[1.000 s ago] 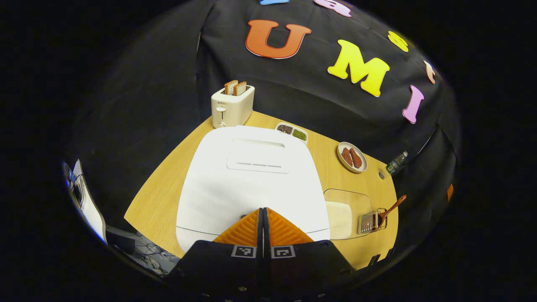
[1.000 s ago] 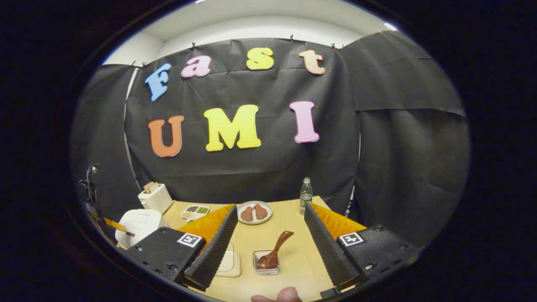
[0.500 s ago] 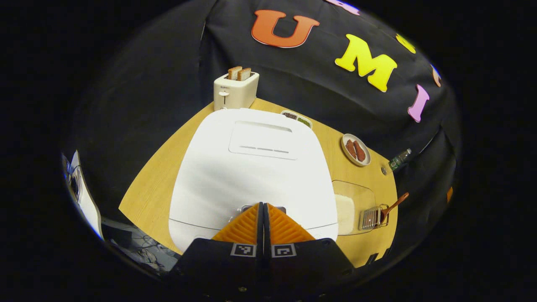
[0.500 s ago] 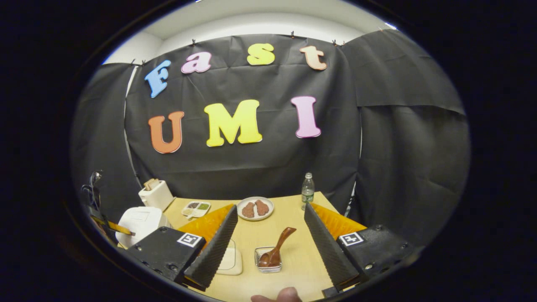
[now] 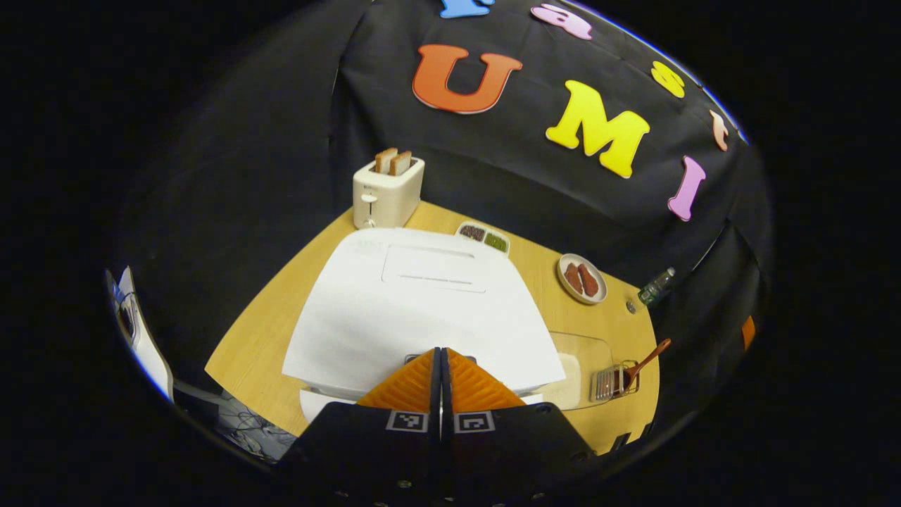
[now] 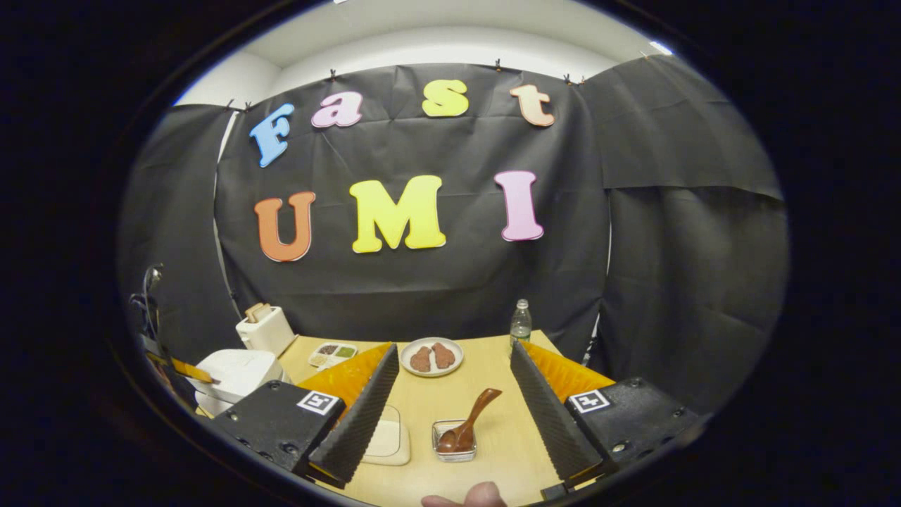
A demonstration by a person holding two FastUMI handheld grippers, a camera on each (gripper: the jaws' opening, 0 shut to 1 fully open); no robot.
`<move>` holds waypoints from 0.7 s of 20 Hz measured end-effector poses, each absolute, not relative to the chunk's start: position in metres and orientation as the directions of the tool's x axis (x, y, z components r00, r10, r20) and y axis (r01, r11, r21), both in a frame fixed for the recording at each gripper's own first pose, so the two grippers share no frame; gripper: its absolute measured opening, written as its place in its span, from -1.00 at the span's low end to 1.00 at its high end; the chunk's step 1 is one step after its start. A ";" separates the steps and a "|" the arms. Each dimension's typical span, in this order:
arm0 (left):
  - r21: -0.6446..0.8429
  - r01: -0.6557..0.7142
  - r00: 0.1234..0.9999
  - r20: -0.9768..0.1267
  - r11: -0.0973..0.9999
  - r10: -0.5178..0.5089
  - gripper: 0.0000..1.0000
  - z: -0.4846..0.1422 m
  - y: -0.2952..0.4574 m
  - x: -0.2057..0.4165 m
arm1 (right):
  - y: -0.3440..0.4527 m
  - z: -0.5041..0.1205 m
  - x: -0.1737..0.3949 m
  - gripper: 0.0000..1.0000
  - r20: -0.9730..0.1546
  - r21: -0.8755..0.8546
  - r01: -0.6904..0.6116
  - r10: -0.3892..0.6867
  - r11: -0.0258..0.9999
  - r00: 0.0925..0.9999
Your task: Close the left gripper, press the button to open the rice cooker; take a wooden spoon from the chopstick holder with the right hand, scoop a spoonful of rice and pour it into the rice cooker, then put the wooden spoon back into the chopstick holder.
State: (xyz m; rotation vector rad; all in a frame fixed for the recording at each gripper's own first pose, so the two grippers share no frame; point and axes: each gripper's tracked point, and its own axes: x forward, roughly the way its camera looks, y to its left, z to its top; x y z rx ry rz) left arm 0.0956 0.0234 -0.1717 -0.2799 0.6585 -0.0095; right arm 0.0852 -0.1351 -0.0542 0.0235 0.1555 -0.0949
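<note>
The left tool point(image 5: 441, 360) is seen at the bottom centre, its two fingers pressed together, tips over the front edge of the rice cooker point(image 5: 422, 310). The cooker's white lid is lifted slightly off the base along the front. A clear rice container point(image 5: 581, 362) lies at lower right on the worktop point(image 5: 260, 331), with the chopstick holder point(image 5: 611, 382) just beside it, the wooden spoon point(image 5: 646, 355) leaning out. A toaster point(image 5: 387, 190) stands above centre; a plate point(image 5: 581, 279) lies at right.

No readable text on any object
</note>
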 end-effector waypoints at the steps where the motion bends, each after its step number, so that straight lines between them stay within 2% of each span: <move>1: -0.244 -0.069 0.823 -0.561 0.967 -0.083 -1.00 -0.156 0.025 0.103 | -0.135 -0.055 0.084 1.00 -0.156 0.016 0.099 -0.095 0.995 0.983; 5: -0.179 -0.043 0.915 -0.402 0.983 -0.033 -0.96 -0.100 0.030 0.135 | -0.136 -0.050 0.078 1.00 -0.148 0.007 0.104 -0.102 0.995 0.984; 7: -0.173 -0.033 0.945 -0.327 0.984 -0.026 -0.87 -0.073 0.032 0.147 | -0.139 -0.047 0.078 1.00 -0.142 0.000 0.106 -0.105 0.994 0.984; 8: -0.183 -0.024 0.953 -0.302 0.983 -0.033 -0.80 -0.063 0.028 0.151 | -0.140 -0.047 0.077 1.00 -0.142 -0.003 0.108 -0.108 0.994 0.984; 12: -0.187 -0.001 0.972 -0.231 0.982 -0.042 -0.82 -0.035 0.020 0.146 | -0.147 -0.047 0.074 1.00 -0.139 -0.004 0.116 -0.116 0.993 0.984; 14: -0.176 -0.001 0.977 -0.209 0.984 -0.036 -0.59 -0.028 0.017 0.139 | -0.151 -0.049 0.073 1.00 -0.142 -0.002 0.119 -0.118 0.993 0.983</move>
